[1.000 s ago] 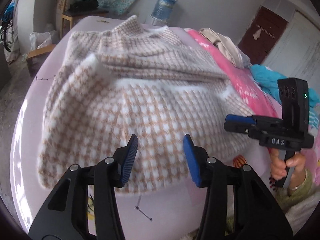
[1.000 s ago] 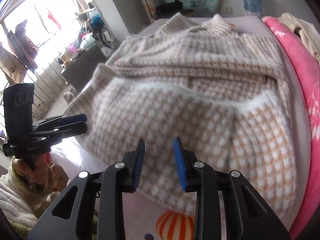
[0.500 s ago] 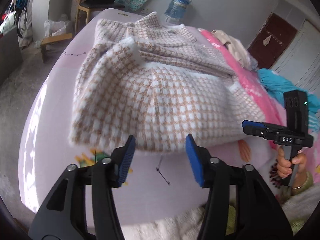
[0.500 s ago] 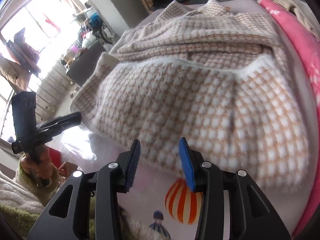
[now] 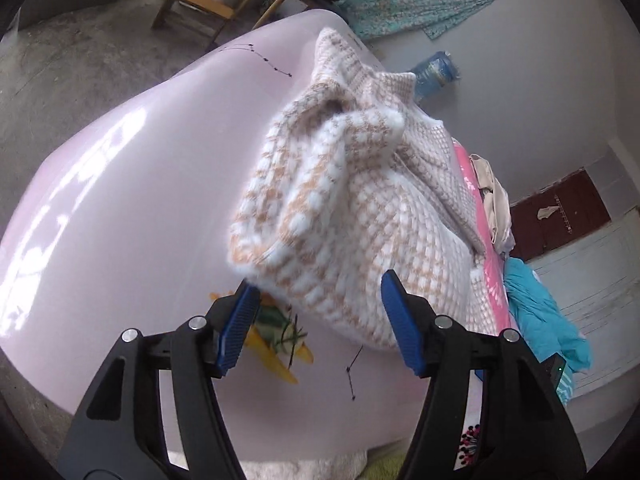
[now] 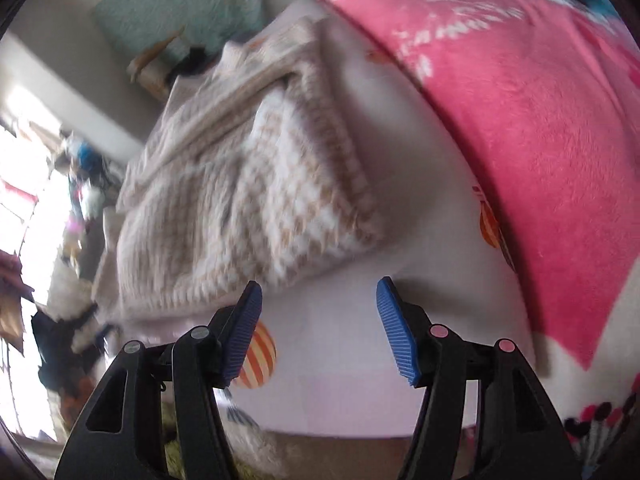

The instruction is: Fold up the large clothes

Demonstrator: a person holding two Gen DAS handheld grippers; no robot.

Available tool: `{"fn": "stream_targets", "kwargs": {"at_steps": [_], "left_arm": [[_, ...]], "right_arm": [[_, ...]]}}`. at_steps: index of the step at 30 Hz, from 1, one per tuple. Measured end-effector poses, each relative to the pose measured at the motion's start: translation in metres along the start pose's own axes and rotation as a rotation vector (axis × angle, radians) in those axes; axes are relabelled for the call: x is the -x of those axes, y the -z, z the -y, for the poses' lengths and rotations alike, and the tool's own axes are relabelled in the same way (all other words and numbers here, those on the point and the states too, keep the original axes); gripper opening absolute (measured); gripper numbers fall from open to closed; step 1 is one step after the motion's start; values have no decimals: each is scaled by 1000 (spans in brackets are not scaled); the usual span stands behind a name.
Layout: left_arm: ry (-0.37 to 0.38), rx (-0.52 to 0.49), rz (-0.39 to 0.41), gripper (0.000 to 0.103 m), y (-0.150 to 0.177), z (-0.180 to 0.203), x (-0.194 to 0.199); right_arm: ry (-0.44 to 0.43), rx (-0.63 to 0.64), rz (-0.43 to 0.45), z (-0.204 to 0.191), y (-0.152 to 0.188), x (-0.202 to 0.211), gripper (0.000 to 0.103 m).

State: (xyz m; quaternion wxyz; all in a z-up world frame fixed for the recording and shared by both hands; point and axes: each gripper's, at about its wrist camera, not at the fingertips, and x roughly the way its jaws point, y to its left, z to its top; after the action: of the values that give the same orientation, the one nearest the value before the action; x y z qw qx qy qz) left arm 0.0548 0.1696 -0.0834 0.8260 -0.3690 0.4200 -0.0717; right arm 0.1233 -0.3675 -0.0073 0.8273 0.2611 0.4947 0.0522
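Note:
A fluffy tan-and-white checked sweater [image 5: 352, 216] lies folded in a bundle on the pale pink bed sheet [image 5: 132, 184]. My left gripper [image 5: 318, 312] hovers at the sweater's near left corner, jaws opening, with the fuzzy hem showing between the blue pads but not pressed. In the right wrist view the same sweater [image 6: 248, 196] lies ahead and to the left. My right gripper [image 6: 318, 318] is over bare sheet [image 6: 412, 208] just short of the sweater's near right corner, jaws opening, nothing between them.
A pink fleece blanket [image 6: 540, 112] runs along the bed's right side, with beige clothes [image 5: 494, 200] and a turquoise garment [image 5: 540, 312] on it. Wooden chairs [image 5: 224, 4] and a water jug [image 5: 434, 74] stand beyond the bed. Cartoon prints [image 6: 254, 356] mark the sheet near me.
Both grippers have drawn apart toward opposite corners of the sweater and rolled, so each view tilts. Their jaws have widened. Neither gripper appears in the other's view any longer.

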Motion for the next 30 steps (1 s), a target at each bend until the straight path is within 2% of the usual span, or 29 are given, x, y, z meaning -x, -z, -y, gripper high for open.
{"fn": "stream_targets", "kwargs": {"at_steps": [1,4,5,6,7,8,9,10,12,16,21,24,26,28,29,30], "left_arm": [[-12,-8,10,58,-1,4,-3],[-92,-51,51,46,-2,16,-11],[-129,-70,64,38,-2,20,-12],[-177,-101,74,34,-1,24,-14],[-225,-148,84,31,0,32,-17],[-264,-196,92,24,1,38,-17],[-290,-245,104,17,3,45,-15],[-309,-296,124,15,5,54,-10],[-312,-352,163,10,7,67,3],[-266,-402,194,8,7,87,36],[-224,-409,156,8,13,90,69],[-201,-338,64,11,16,67,73],[-204,-244,-19,22,18,37,63],[-209,-133,-84,25,19,5,55],[-197,-87,-89,33,18,-8,56],[-183,-53,-79,37,17,-15,61]], "right_arm": [[4,-18,34,0,-4,-2,58],[52,-29,120,-8,-11,-11,58],[66,-28,140,-11,-12,-14,58],[94,-10,165,-16,-12,-18,57],[134,21,177,-23,-11,-19,44],[159,51,182,-28,-10,-19,39],[166,75,194,-33,-9,-17,27],[163,95,198,-34,-11,-13,16],[175,153,225,-45,-12,1,13],[154,198,272,-58,-12,35,12],[128,232,274,-61,-6,69,12],[100,219,192,-51,4,64,14],[95,184,77,-32,8,42,19],[93,109,-28,-7,6,25,26],[75,77,-43,2,5,25,29],[45,45,-43,11,2,30,38]]}}
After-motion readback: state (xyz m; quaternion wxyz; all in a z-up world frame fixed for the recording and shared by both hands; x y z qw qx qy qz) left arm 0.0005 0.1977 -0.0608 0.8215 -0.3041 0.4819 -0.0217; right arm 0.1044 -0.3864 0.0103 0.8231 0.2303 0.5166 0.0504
